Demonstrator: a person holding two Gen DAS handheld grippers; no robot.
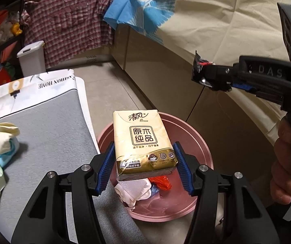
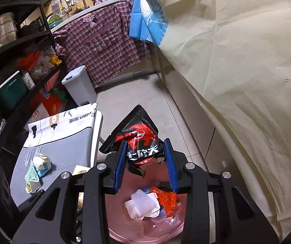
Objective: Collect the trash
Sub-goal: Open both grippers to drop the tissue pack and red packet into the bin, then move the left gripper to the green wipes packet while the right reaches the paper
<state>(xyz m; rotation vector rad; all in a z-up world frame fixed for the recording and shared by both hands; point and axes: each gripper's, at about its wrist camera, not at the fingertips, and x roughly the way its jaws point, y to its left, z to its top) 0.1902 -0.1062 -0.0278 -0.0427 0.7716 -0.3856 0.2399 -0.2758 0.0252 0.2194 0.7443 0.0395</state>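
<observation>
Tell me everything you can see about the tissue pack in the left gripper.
The tissue pack is a small rectangular block in glossy cream-and-gold plastic wrap, printed with brown Chinese characters inside a square frame, and it looks unopened. The left gripper clamps its near end between blue ribbed pads, so it juts forward, printed face up, above the pink bin that already holds crumpled trash.

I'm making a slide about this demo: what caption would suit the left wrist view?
Left gripper holds a tissue pack over the pink bin; right gripper brings a black wrapper.
</observation>
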